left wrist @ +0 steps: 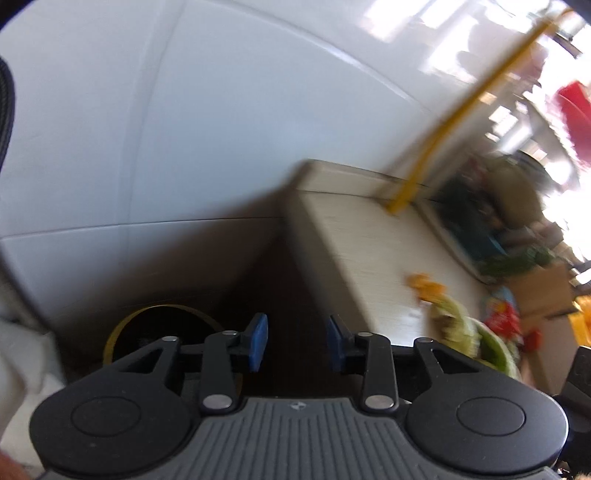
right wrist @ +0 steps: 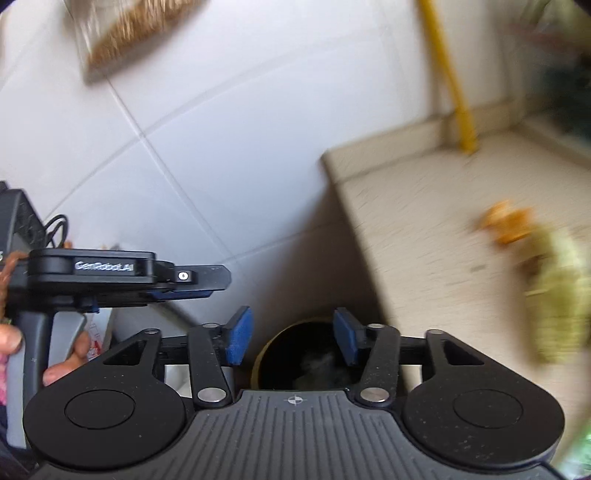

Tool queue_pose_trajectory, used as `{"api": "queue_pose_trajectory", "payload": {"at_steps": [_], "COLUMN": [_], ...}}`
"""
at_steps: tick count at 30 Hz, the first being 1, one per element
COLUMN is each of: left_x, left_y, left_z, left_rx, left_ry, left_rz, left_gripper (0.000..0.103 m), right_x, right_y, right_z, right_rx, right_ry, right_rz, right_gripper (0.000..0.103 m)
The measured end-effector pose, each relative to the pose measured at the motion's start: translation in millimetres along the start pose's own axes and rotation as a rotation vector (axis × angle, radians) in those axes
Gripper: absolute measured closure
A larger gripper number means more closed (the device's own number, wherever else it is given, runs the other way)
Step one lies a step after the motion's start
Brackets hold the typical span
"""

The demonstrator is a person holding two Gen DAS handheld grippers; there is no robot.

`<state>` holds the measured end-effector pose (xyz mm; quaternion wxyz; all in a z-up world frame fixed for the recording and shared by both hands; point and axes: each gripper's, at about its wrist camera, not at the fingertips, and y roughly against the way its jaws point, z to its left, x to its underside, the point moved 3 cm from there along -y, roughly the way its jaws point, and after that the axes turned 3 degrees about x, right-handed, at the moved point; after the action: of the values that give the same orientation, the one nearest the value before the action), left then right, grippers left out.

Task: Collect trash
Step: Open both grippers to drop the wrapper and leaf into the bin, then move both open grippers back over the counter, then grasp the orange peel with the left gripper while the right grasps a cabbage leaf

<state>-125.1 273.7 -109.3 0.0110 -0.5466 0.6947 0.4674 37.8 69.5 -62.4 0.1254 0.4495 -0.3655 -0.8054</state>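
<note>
My left gripper (left wrist: 297, 343) is open with nothing between its blue pads, hanging over the dark gap beside the counter (left wrist: 354, 251). A round bin with a yellow rim (left wrist: 166, 307) stands on the floor below, to the gripper's left. My right gripper (right wrist: 292, 339) is open and empty too, directly above the bin (right wrist: 264, 350), whose dark inside shows between the fingers. Blurred orange peel (right wrist: 506, 221) and green vegetable scraps (right wrist: 561, 288) lie on the counter (right wrist: 424, 206) to the right. The peel (left wrist: 424, 284) and green scraps (left wrist: 461, 325) also show in the left wrist view.
A hand holds the left gripper (right wrist: 218, 284) at the left of the right wrist view. A yellow pipe (left wrist: 443, 122) runs up the white tiled wall. A cardboard box (left wrist: 543, 291), red packaging (left wrist: 502, 321) and dark greens crowd the counter's far end. A broom head (right wrist: 129, 33) hangs high on the wall.
</note>
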Motion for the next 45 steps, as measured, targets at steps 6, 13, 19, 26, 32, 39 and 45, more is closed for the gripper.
{"api": "queue_pose_trajectory", "payload": {"at_steps": [6,13,19,26,32,39,45], "left_x": [-5.3,-9.0,-28.9,-28.8,-19.3,-13.8,-25.7], "left_y": [-30.8,-87.9,-147.0,-188.8,-204.2,-208.2,-195.7], "left_z": [-66.8,-126.1,-149.5,-161.3,-165.6,-169.9,-157.6], "left_rx": [0.132,0.199,0.131,0.105,0.082,0.067,0.079], "left_ry": [-0.088,-0.134,-0.24,-0.318,-0.383,-0.415,-0.332], "left_rz": [0.047,0.101,0.095,0.115,0.119,0.139,0.118], "left_gripper": [0.061,0.061,0.061,0.061,0.062,0.096,0.099], "right_x": [8.7,19.3,24.0,14.9,0.8,-9.9,-24.7], "right_y": [63.7,104.7,109.6,98.9,82.4,59.9,37.2], "right_z": [-35.1,-90.0,-117.8,-140.0,-143.6,-143.8,-141.0], "right_rx": [0.216,0.326,0.338,0.304,0.267,0.24,0.216], "right_ry": [0.028,-0.065,-0.107,-0.114,-0.075,-0.017,0.029], "right_rz": [-0.123,-0.163,-0.168,-0.151,-0.139,-0.094,-0.071], "right_gripper": [0.037,0.035,0.034,0.034,0.034,0.034,0.035]}}
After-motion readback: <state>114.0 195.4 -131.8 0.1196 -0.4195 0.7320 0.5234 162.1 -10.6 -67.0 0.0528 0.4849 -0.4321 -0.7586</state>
